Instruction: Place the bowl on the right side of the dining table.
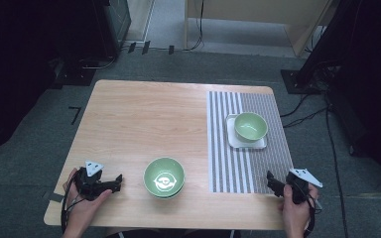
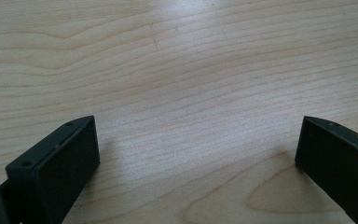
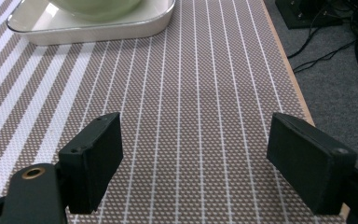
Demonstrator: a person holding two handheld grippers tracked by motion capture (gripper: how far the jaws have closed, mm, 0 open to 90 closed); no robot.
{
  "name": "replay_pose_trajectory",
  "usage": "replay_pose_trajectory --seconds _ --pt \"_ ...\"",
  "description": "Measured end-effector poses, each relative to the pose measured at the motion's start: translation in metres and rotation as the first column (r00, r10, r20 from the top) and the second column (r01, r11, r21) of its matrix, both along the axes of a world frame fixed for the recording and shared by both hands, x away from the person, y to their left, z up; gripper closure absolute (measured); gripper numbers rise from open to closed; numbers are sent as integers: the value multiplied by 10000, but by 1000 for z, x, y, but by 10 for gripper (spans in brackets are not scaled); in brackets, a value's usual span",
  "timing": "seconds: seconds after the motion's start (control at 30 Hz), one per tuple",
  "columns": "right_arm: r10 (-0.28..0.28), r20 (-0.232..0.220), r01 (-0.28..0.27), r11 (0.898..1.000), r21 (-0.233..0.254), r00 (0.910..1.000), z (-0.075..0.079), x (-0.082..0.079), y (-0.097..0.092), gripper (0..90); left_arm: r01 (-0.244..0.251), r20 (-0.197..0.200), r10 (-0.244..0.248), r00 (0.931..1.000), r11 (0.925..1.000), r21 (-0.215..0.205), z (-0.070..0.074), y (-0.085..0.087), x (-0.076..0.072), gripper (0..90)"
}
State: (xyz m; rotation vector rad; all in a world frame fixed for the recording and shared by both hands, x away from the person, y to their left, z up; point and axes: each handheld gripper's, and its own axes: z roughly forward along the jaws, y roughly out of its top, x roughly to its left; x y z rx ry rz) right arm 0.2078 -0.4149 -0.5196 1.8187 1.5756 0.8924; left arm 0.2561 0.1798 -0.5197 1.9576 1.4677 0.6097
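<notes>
Wooden counter (image 1: 144,119) w/ striped mat (image 1: 228,148); left hand-held gripper (image 1: 119,181) jaws apart beside patterned bowl (image 1: 164,177); right hand-held gripper (image 1: 270,179) jaws apart on mat, near tray (image 1: 232,139) w/ plain bowl (image 1: 251,126).

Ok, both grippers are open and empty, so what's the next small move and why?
Probably ease the left gripper rightward toward the near stacked green bowls: its fingers stand apart over bare wooden table, holding nothing, and those bowls sit nearest it.

Bright table (image 1: 144,119), dark surroundings; soft shadows; high view slightly blurred.
</notes>
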Motion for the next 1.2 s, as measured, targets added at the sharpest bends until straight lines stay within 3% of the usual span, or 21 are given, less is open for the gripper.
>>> replay_pose_trajectory --seconds 0.47,0.87,0.97,1.2 --pt "-166 -348 164 9999 -51 9993 -4 -10 -10 183 -2 4 2 10000 10000 2 0 0 0 0" --pt "53 -609 -85 9986 -528 9981 -5 -10 -5 176 -3 6 3 10000 10000 2 0 0 0 0" --pt "40 -746 -104 9963 -852 9972 -5 -9 -2 174 -3 5 3 10000 10000 2 0 0 0 0" --pt "38 -744 -102 9963 -859 9972 -5 -9 -2 173 -4 6 4 10000 10000 1 0 0 0 0"
